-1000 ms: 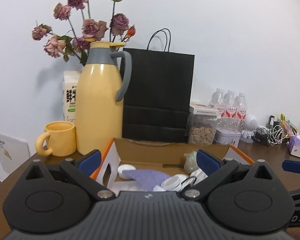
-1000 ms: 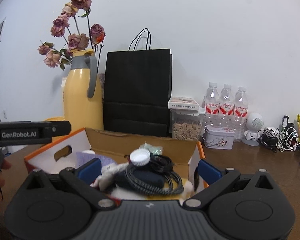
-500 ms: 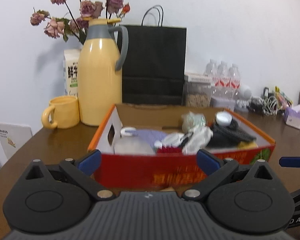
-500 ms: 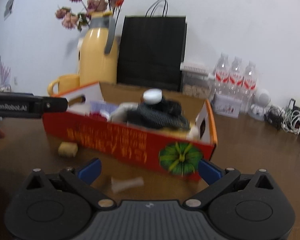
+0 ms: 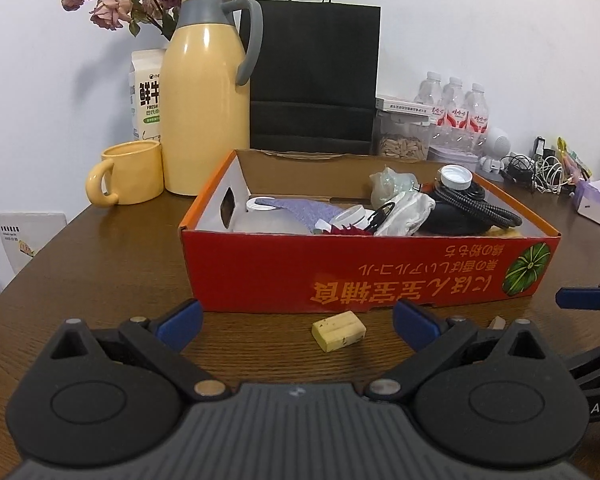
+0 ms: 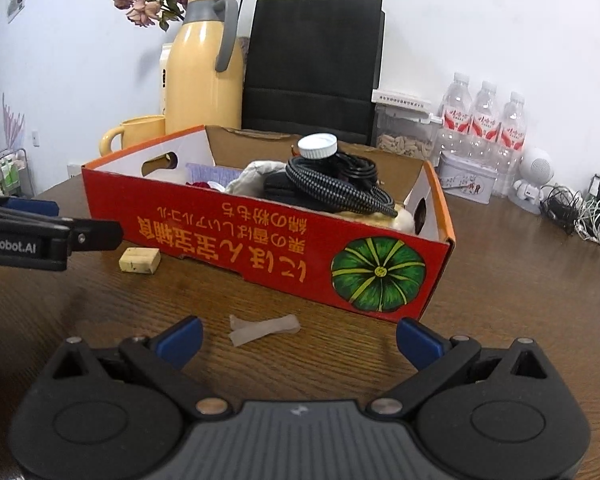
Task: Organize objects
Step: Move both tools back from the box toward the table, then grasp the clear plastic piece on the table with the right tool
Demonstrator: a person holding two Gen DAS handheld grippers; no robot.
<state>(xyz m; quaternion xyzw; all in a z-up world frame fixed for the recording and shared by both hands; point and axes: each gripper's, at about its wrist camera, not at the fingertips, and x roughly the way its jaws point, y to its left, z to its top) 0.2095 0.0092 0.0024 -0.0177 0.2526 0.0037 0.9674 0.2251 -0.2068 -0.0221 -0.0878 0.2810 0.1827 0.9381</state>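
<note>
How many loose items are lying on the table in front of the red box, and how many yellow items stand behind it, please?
Loose items in front of the red box: 2, the yellow block and the paper scrap
Yellow items behind it: 2, the thermos jug and the mug
Total: 4

Wall point(image 5: 480, 20): plain white, filling the upper frame (soft shadows at left)
Bench point(image 5: 108, 264): dark brown wood grain, lower frame
Light: even, indoor
</note>
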